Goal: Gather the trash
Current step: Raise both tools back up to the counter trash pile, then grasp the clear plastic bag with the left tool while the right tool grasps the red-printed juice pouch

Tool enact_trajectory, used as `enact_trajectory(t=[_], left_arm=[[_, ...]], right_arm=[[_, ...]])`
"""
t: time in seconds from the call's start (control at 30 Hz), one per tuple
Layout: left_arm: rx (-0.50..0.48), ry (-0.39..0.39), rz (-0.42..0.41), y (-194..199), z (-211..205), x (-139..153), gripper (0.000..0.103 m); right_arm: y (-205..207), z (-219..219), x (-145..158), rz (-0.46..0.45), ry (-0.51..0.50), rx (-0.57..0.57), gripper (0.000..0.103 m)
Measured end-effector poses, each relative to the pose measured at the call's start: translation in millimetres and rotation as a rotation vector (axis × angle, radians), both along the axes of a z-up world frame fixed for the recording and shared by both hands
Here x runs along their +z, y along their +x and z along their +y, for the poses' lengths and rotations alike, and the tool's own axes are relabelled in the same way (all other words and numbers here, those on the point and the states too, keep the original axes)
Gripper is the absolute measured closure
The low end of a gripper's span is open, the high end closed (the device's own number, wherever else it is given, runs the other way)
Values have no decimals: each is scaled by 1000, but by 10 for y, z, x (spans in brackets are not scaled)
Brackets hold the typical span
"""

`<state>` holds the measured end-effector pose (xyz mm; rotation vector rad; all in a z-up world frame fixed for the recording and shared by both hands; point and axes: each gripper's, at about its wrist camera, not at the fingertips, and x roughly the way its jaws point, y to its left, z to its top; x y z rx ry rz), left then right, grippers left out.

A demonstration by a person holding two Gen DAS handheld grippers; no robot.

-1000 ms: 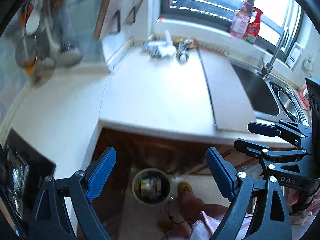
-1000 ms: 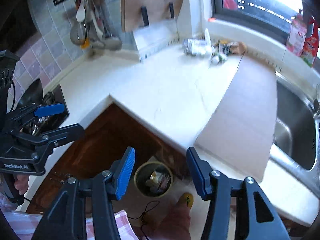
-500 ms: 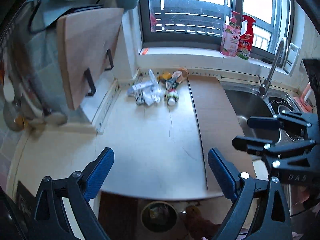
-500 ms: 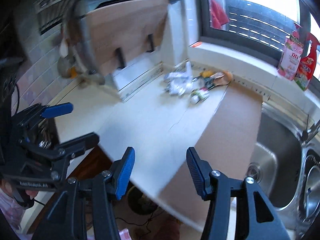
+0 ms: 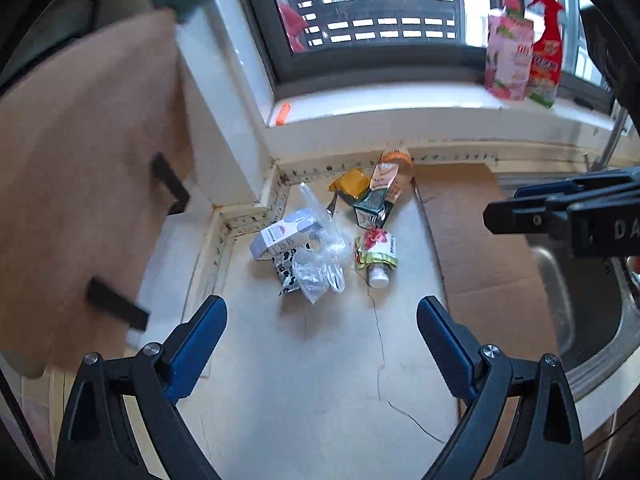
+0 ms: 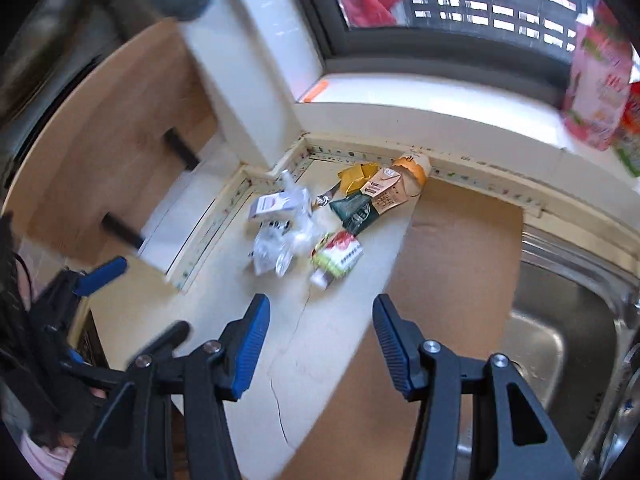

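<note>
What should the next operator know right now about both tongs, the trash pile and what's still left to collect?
Left tongs: open, empty; jaws have just been opening.
Right tongs: open, empty.
Both face the trash pile in the counter corner under the window, touching nothing.
Pile: white box, clear plastic bag, green pouch, dark packet, yellow wrapper, orange-capped bottle.
Done: nothing visibly gone from this pile.
Left: pick up every piece; no bin is in view now.

trash pile (image 5: pixel 340 232) in countertop corner below window: crumpled clear bag, small white carton, fruit pouch, flattened wrappers
</note>
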<state>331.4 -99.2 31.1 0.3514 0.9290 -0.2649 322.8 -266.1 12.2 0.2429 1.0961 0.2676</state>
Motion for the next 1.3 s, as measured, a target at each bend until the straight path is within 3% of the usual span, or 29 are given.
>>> enact_trajectory(t=[0.2, 0.57, 0.77, 0.8, 0.93, 1.3], left_arm=[[-11, 19, 134, 594, -183, -638, 8], [73, -13, 202, 1154, -267, -1278, 19], [91, -45, 267, 1381, -276, -1507, 50], [92, -53, 279, 1401, -265, -1552, 60], [100, -109, 266, 1398, -162, -1546, 73], [110, -207, 244, 1108, 222, -1315, 75]], right_arm=[[575, -106, -610, 116, 80, -67, 49], [941, -148, -1223, 202, 179, -114, 49], [1075, -137, -1327, 210, 205, -115, 49], [1091, -129, -1343, 213, 205, -114, 49], [1161, -72, -1420, 228, 208, -102, 49], [1315, 350, -1639, 273, 201, -36, 49]])
